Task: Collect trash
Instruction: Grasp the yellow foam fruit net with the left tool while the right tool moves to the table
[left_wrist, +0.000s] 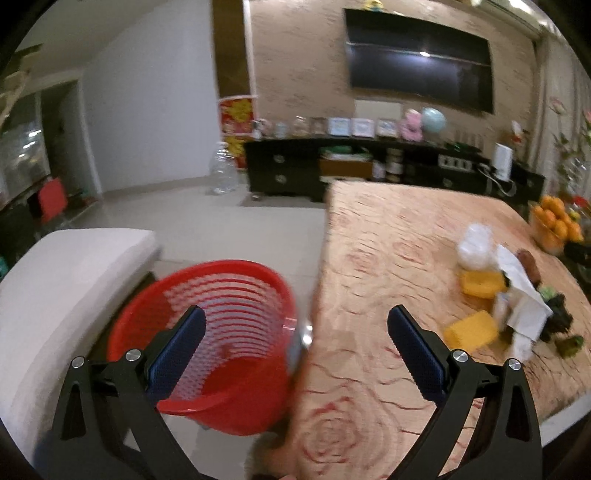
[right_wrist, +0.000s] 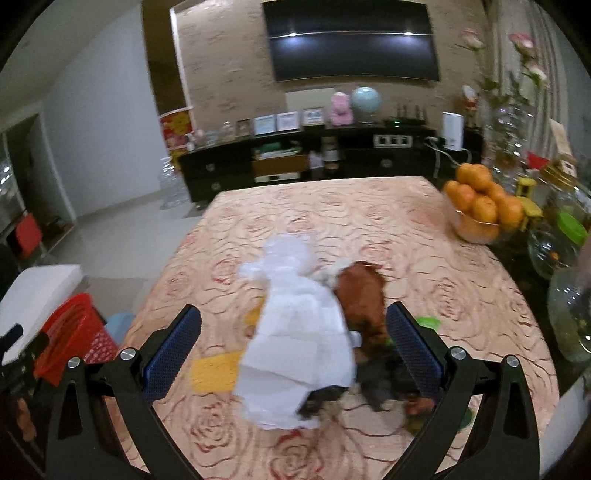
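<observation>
Your right gripper (right_wrist: 293, 334) has its fingers spread wide around the white crumpled tissue (right_wrist: 295, 347), which lies on the counter (right_wrist: 369, 210) lengthwise straight ahead. Your left gripper (left_wrist: 295, 332), fingers also apart and empty, hangs farther off above the red mesh bin (left_wrist: 221, 332).

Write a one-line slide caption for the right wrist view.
Open right gripper poised over crumpled white tissue and mixed scraps on the rose-patterned tablecloth, red basket waiting at left.
</observation>
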